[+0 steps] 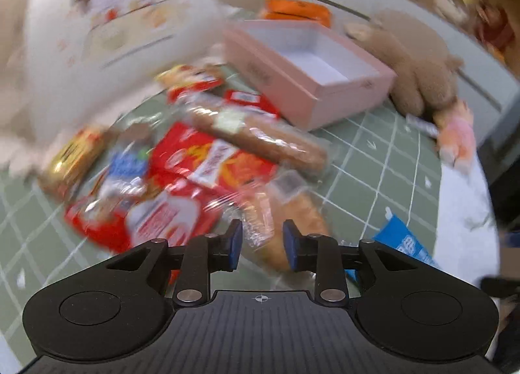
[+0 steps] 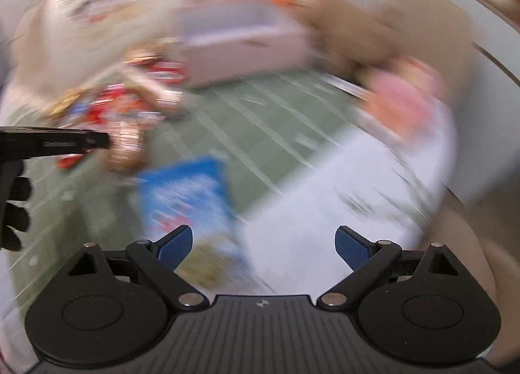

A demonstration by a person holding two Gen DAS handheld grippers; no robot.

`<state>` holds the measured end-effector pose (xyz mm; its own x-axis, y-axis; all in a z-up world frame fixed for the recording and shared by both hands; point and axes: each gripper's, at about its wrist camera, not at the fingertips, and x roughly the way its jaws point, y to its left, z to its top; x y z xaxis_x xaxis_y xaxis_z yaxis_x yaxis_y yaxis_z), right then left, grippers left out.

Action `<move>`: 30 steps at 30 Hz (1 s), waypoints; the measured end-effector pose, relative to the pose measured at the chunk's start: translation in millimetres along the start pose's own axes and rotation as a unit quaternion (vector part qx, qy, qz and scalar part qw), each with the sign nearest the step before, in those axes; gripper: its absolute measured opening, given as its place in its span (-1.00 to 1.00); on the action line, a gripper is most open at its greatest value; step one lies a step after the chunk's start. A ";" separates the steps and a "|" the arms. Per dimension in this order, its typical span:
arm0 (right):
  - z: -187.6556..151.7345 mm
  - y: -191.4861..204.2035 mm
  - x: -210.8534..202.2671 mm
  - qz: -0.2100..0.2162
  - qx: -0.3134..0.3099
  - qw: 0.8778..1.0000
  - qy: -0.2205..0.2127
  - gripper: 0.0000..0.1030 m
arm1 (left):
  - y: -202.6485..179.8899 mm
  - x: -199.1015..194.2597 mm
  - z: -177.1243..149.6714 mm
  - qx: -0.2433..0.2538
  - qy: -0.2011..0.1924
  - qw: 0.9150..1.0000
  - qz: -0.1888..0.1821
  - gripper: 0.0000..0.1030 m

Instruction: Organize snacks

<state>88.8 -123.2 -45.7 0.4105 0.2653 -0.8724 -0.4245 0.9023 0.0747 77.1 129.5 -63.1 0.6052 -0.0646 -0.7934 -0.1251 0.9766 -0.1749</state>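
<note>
Two grippers over a green grid mat (image 1: pixel 373 159) w/ snacks heaped on its left half. Biggest item: white printed bag (image 1: pixel 107 32), upper left, blurred, leaning over the pile. Next, pink box (image 1: pixel 328 94) toward the mat's far edge, open-topped and empty inside, prob. the bin the snacks are meant for. Plush toy (image 1: pixel 419 71) sits just right of the box. Snack pile (image 1: pixel 195 159): red packs, long brown bar in clear wrap, gold-wrapped piece at the left end, all overlapping. Blue packet (image 2: pixel 188 198) lies apart near the mat's near-right edge, half on white cloth (image 2: pixel 341 195).

Left gripper (image 1: pixel 262 245): jaws parted narrowly, straddling a clear-wrapped pastry (image 1: pixel 299 211), not pinching yet, looks lined up for a grab. Right gripper (image 2: pixel 264 245): jaws spread wide, holding nothing, above the blue packet's near end; view too smeared to tell contact.
</note>
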 end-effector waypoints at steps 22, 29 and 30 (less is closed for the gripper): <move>66.8 96.5 62.8 0.171 -0.072 0.982 0.024 -0.16 | 85.8 31.6 70.9 -0.029 -0.017 0.994 0.100 -0.39; 35.8 44.2 18.7 0.108 0.028 0.993 0.030 -0.16 | 91.0 80.0 90.1 0.026 0.004 0.994 0.103 -0.35; 29.4 40.4 15.5 0.097 0.034 0.994 0.034 -0.16 | 91.6 82.4 93.9 0.027 0.007 0.995 0.098 -0.35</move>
<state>101.8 -72.6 -42.0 0.2693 0.4150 -0.8690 -0.4341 0.8578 0.2751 189.3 232.9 -89.8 0.5618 0.1263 -0.8176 -0.1981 0.9801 0.0153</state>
